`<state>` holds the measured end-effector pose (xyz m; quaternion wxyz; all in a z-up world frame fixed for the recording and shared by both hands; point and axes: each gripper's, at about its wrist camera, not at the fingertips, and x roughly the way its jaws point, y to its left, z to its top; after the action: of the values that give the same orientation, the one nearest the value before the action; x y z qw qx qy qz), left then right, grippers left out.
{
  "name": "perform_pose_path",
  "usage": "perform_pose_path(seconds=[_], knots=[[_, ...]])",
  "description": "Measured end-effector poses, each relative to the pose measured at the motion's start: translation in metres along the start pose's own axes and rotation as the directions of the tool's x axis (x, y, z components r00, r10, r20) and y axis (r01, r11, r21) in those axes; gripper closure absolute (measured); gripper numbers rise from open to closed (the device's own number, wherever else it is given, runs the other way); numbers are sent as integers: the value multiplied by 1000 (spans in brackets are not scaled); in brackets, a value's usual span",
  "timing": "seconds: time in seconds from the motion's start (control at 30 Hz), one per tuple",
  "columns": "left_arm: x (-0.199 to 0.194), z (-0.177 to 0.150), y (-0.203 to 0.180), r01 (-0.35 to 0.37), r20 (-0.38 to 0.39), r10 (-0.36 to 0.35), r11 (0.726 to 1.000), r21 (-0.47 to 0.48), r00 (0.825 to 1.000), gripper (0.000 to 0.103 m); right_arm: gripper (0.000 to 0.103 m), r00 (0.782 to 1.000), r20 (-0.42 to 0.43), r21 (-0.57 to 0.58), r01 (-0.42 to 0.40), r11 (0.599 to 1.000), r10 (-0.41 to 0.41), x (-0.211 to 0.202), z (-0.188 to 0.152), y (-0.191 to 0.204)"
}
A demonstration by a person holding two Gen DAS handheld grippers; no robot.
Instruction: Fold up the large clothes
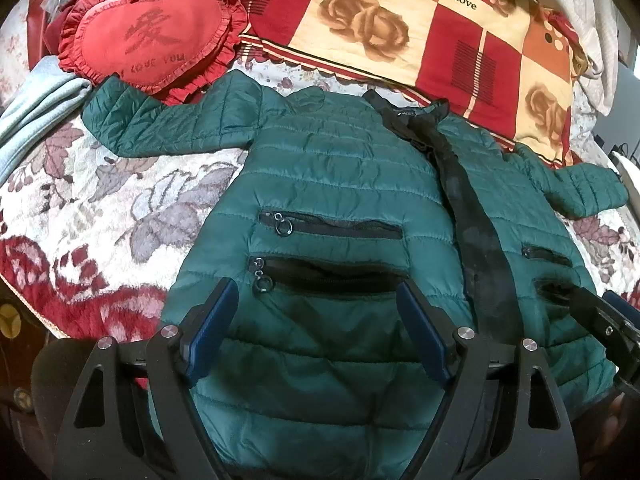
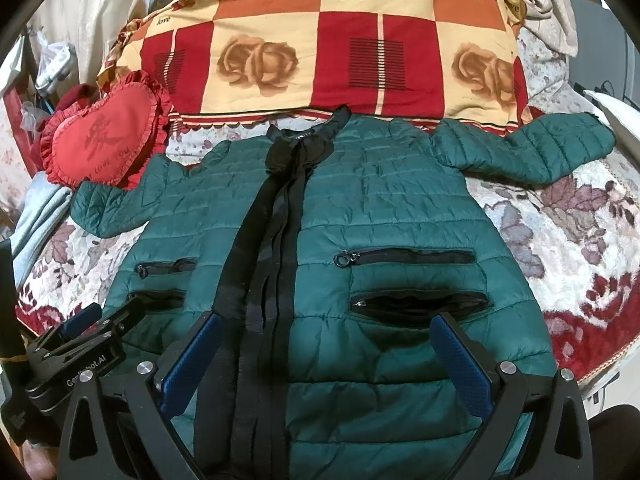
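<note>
A dark green quilted jacket [image 1: 340,184] lies flat, front up, on the bed, with both sleeves spread outward and a black zipper placket down the middle. It also shows in the right wrist view [image 2: 400,208]. My left gripper [image 1: 316,296] is open and empty, hovering over the jacket's lower left panel near the zip pockets. My right gripper [image 2: 326,326] is open and empty above the lower hem, beside the black placket [image 2: 272,248]. The right gripper also shows at the right edge of the left wrist view [image 1: 604,320], and the left gripper at the lower left of the right wrist view [image 2: 80,332].
A floral bedspread [image 1: 100,208] covers the bed. A red heart-shaped pillow [image 1: 152,40] touches the left sleeve. A red and cream rose-print quilt [image 2: 320,52] lies behind the collar. Folded grey cloth [image 1: 36,104] sits at the left.
</note>
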<state>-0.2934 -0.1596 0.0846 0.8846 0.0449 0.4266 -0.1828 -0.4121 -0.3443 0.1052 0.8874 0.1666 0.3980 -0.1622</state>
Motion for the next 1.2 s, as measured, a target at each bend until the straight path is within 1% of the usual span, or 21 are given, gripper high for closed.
perform_pose_path(seconds=[0.43,0.73,1.2], knots=[[1,-6,-5,-1,0,1,1000,2,1000,21,0,1000,-16,-13,27,1000,-27,3,-3,2],[1,-6,-4,0,1,0,1000,0,1000,21,0,999,-21,-12,27,1000,-28,5,-4,1],[1,-8,-3,1,-5,-1,1000,3,1000,21,0,1000,-22,-12,7,1000,-8,9,-5,4]])
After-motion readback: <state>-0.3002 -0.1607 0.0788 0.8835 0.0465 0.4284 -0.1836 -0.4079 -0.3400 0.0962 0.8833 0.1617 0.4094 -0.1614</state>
